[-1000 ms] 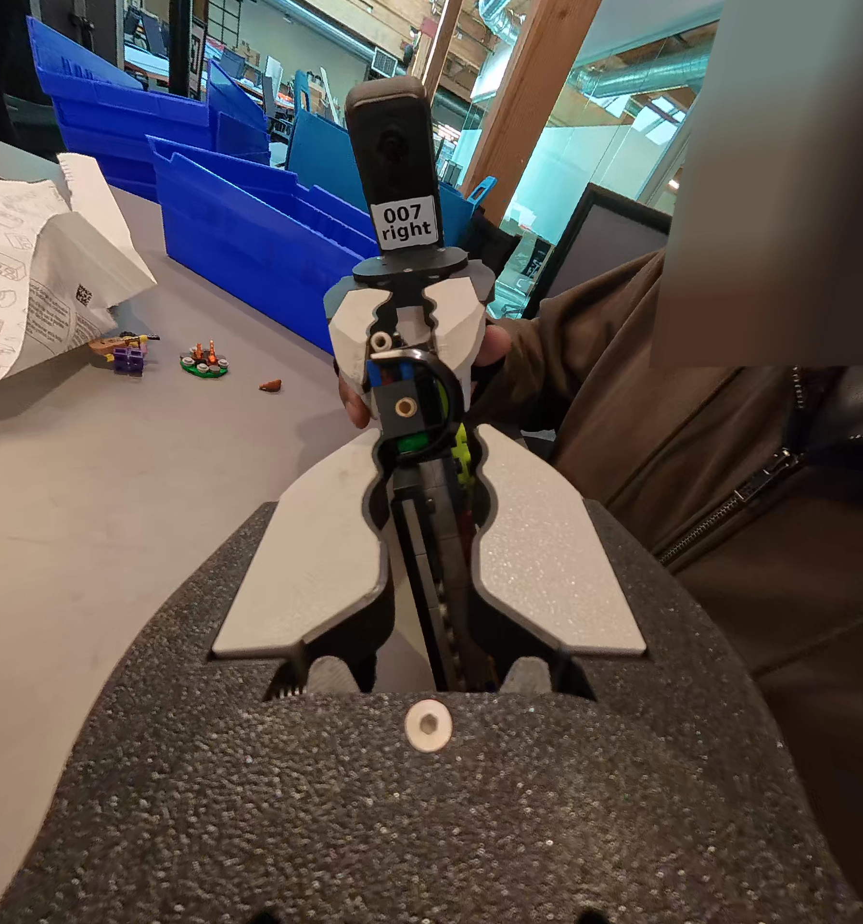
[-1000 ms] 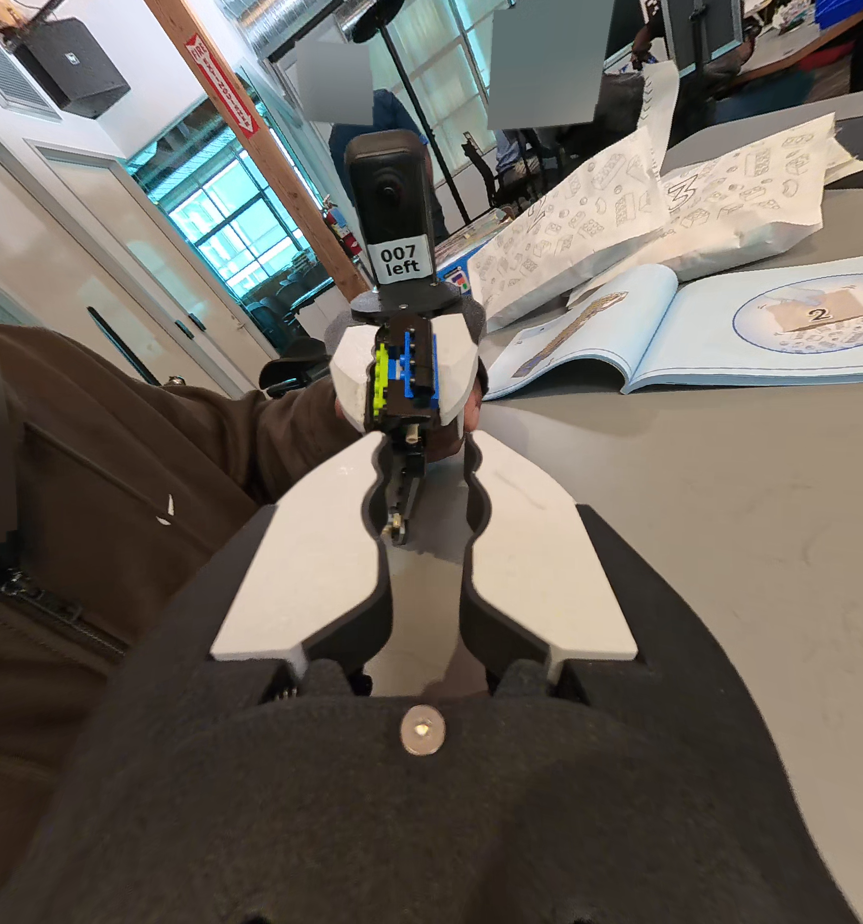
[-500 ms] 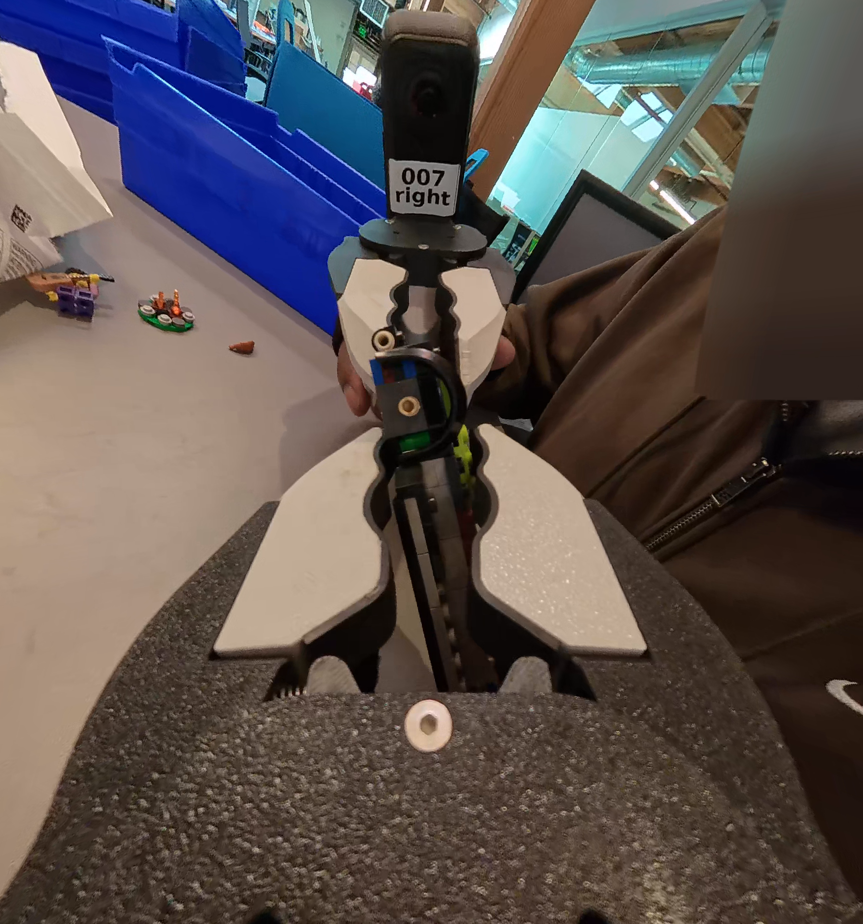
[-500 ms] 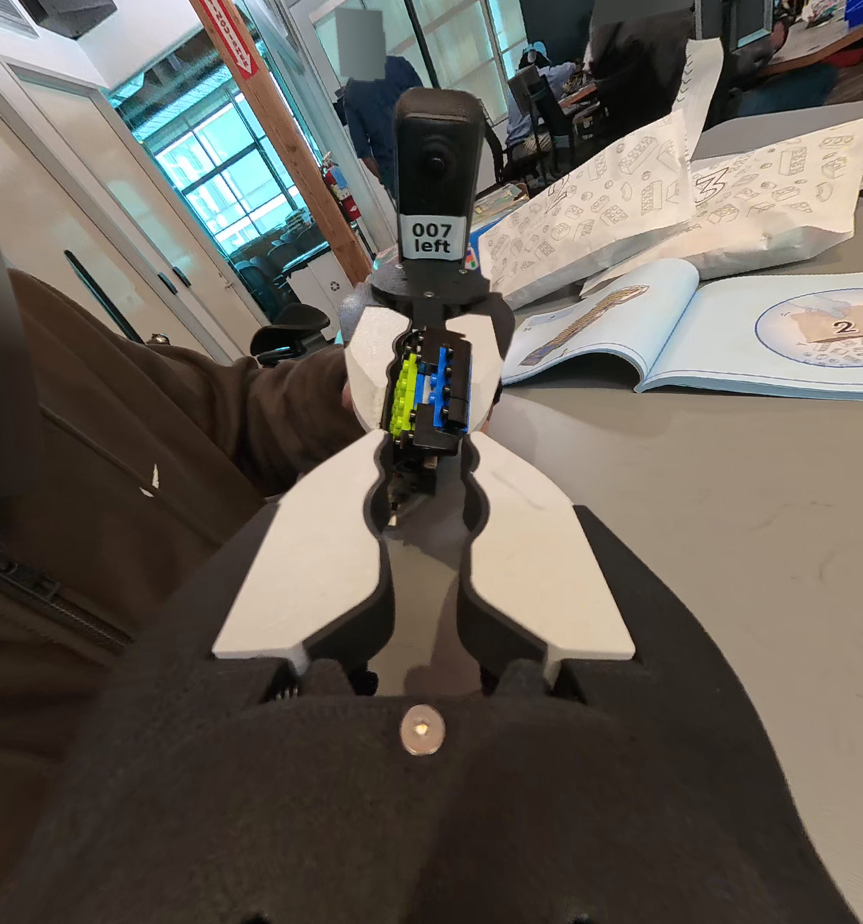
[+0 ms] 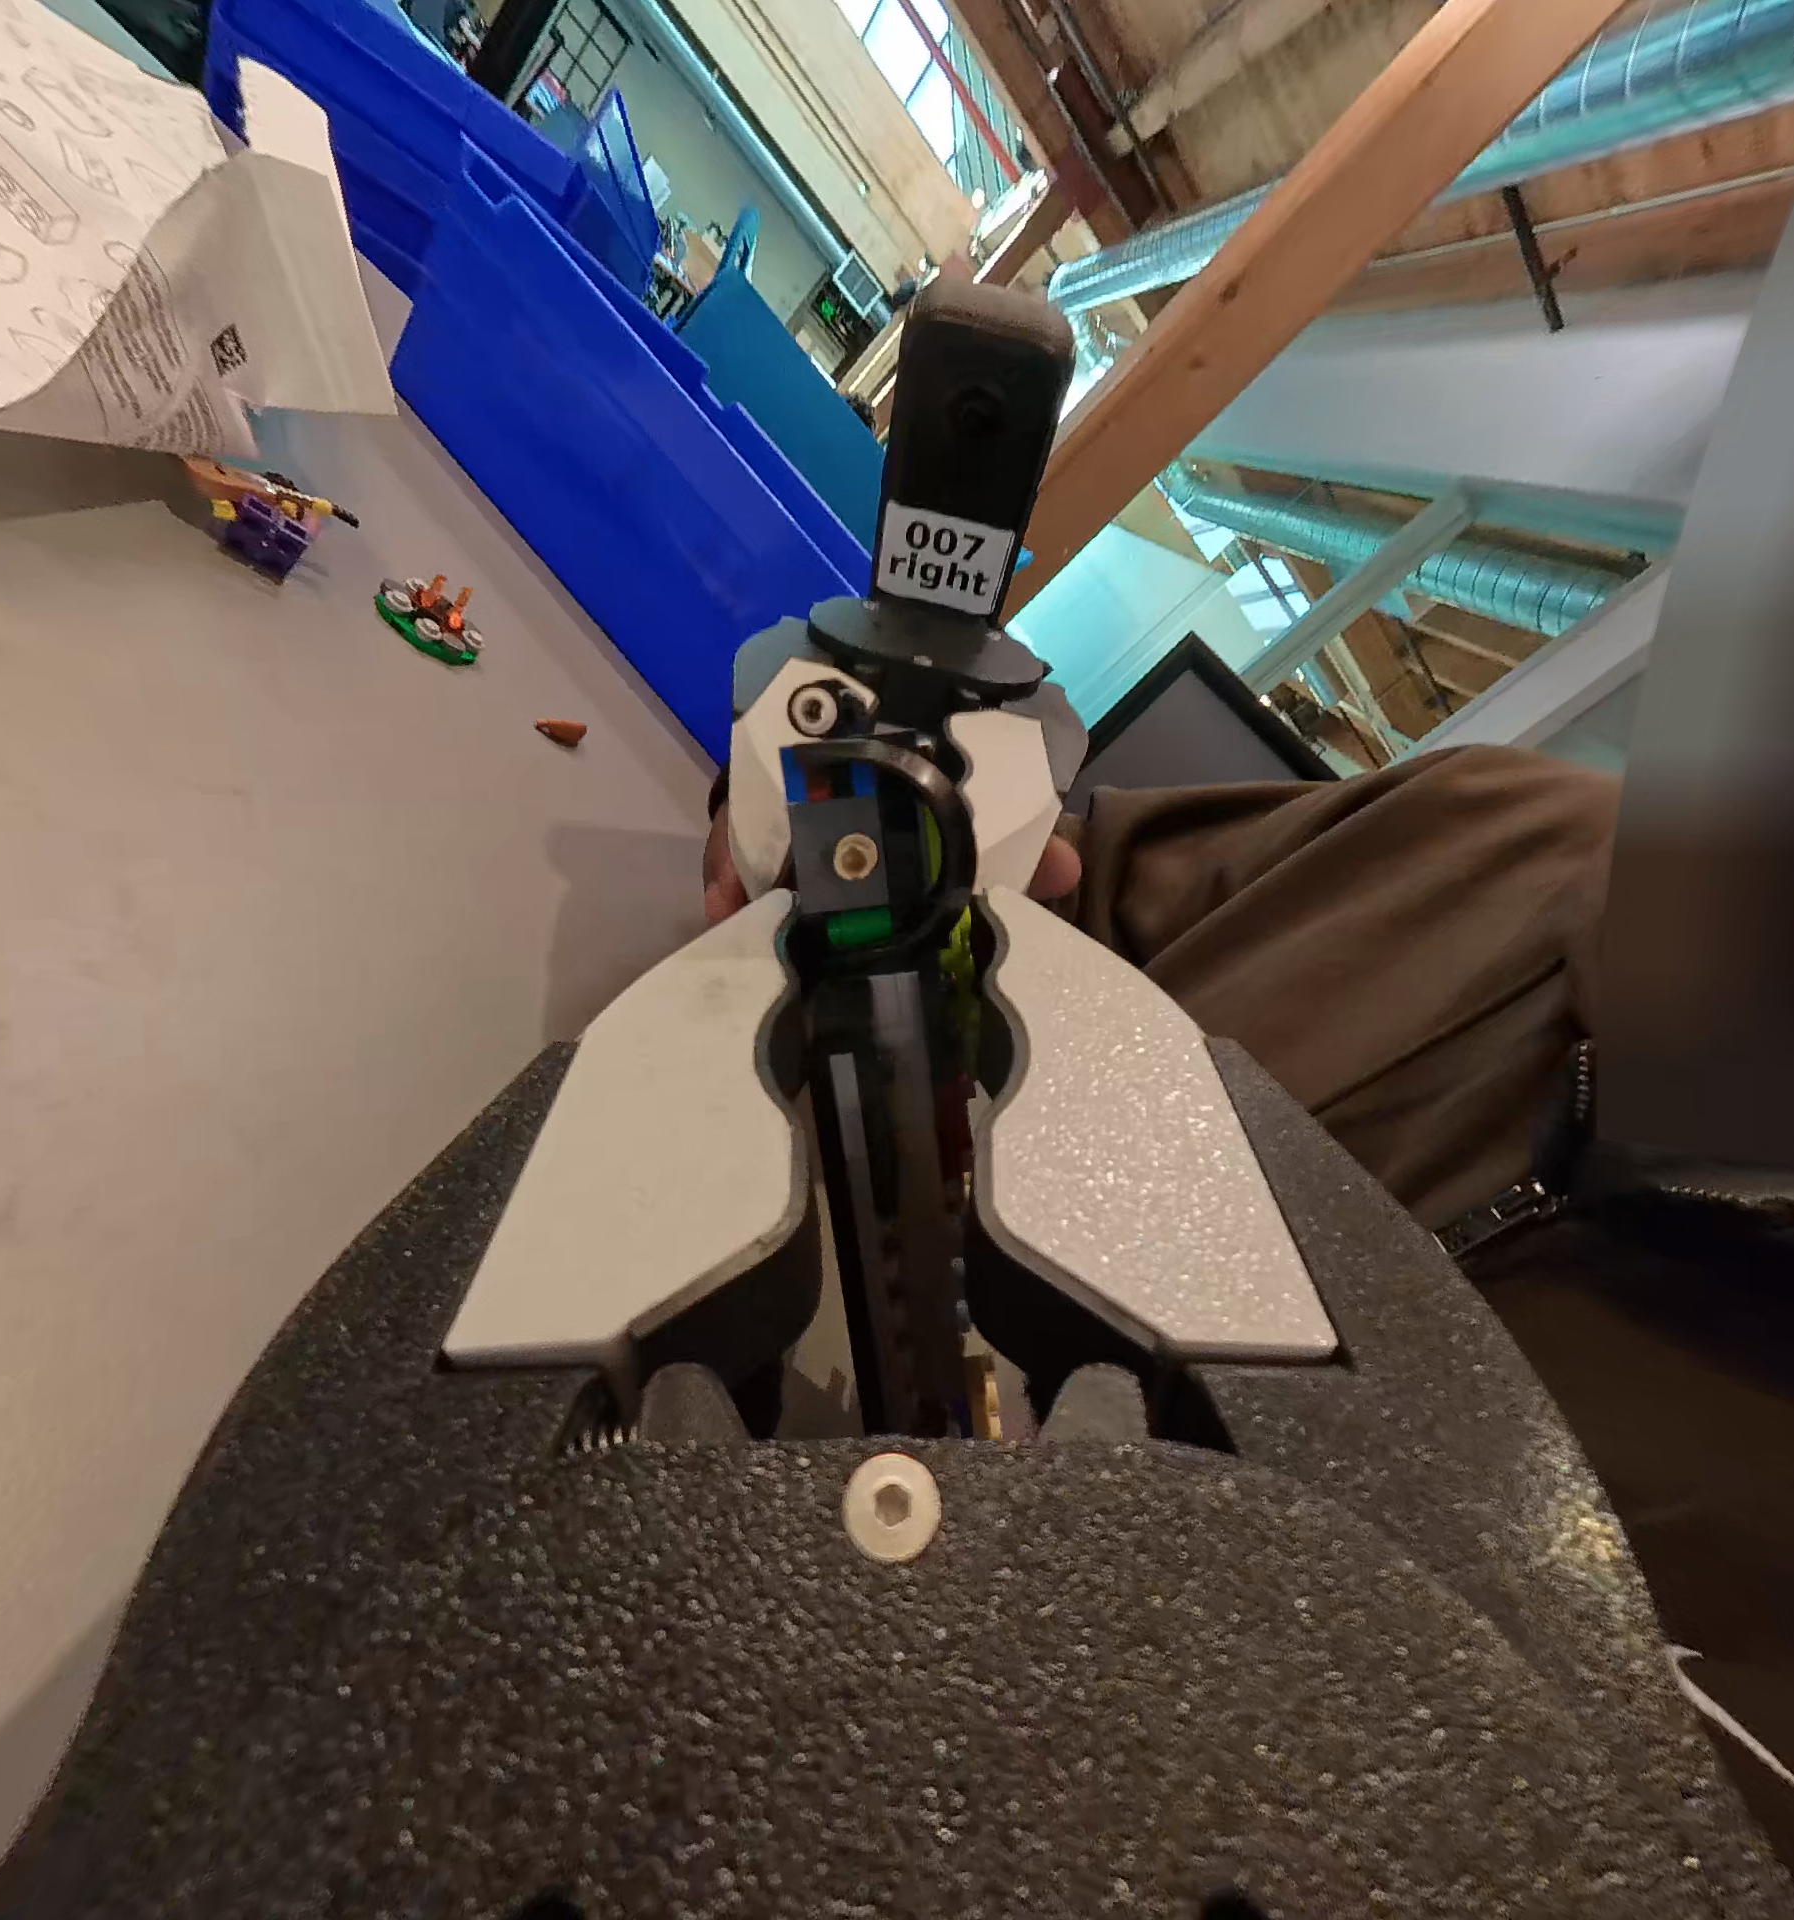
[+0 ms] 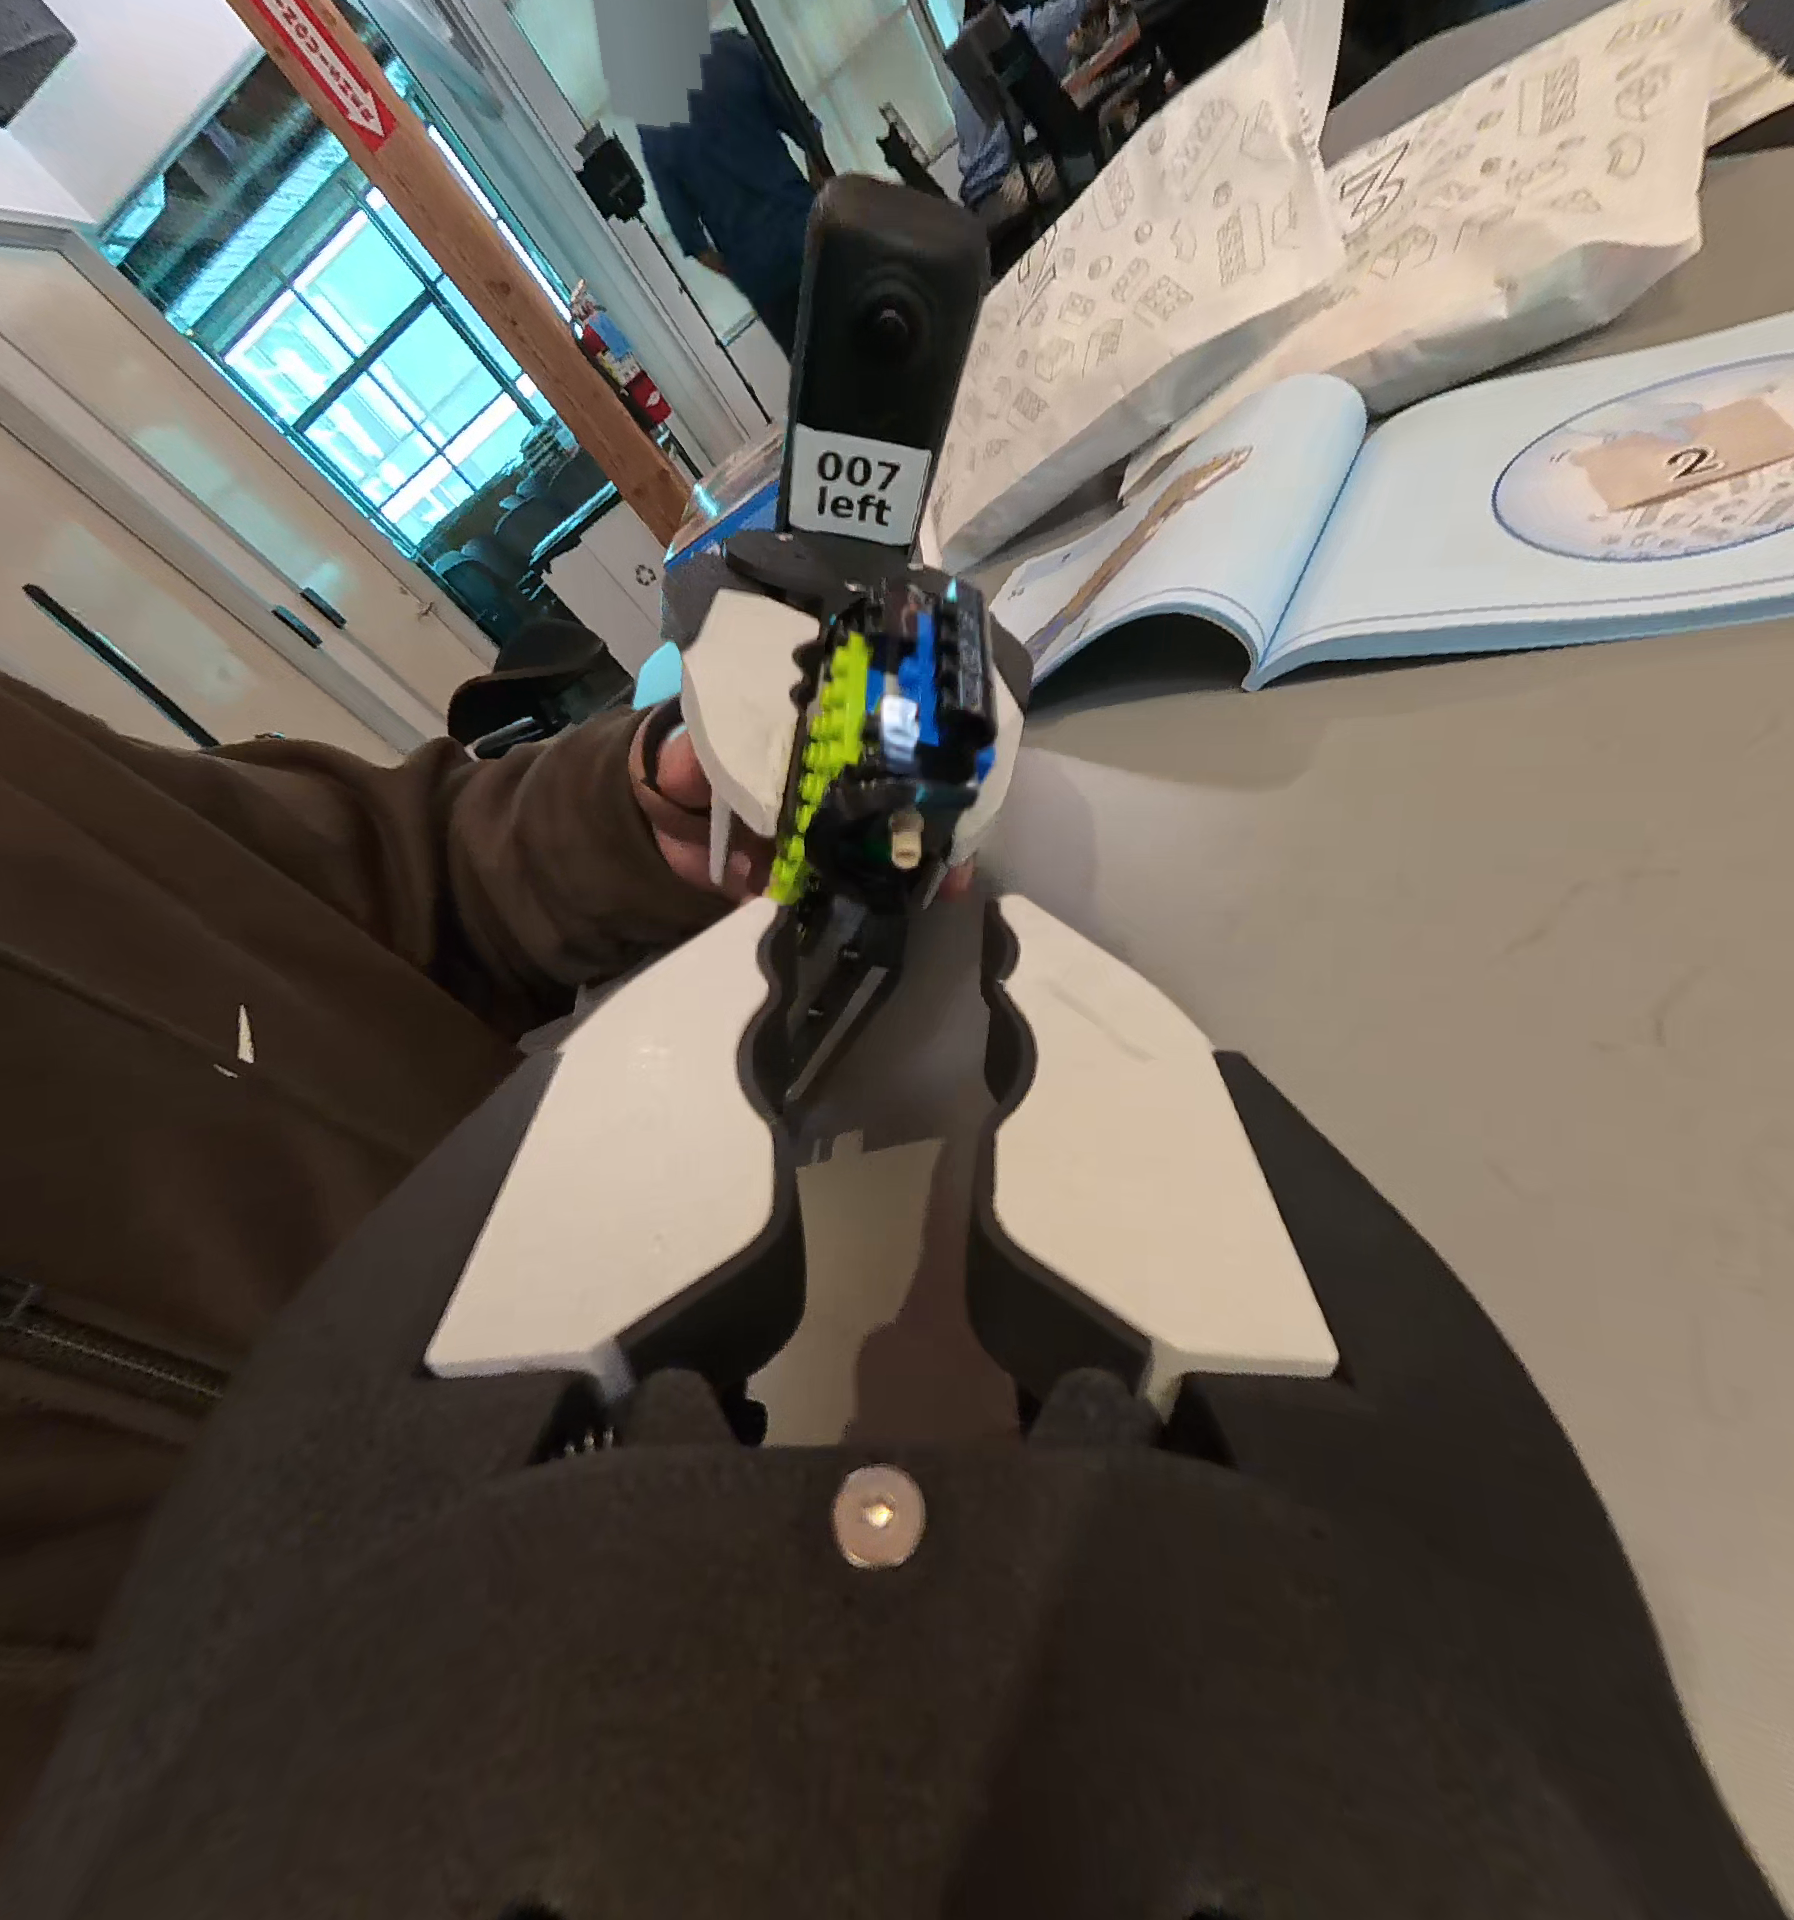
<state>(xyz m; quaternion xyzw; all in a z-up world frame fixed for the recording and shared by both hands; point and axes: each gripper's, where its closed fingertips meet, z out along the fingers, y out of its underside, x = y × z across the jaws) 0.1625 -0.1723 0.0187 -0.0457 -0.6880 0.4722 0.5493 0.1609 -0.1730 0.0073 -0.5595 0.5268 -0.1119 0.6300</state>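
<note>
Left wrist | left gripper [image 5: 888, 977] clamps brick model [image 5: 877, 862] | right gripper [image 6: 877, 971] open

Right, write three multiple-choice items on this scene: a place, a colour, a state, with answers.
1. The small green round build lies: A in a bin; B on the grey table near the blue bins; C on a chair.
2. The studded strip on the brick model is: A red; B white; C lime green.
3. The booklet is: A lying open; B shut; C rolled up.
Answers: B, it sits on tabletop beside the bins; C, its studs are lime; A, two pages show.
</note>
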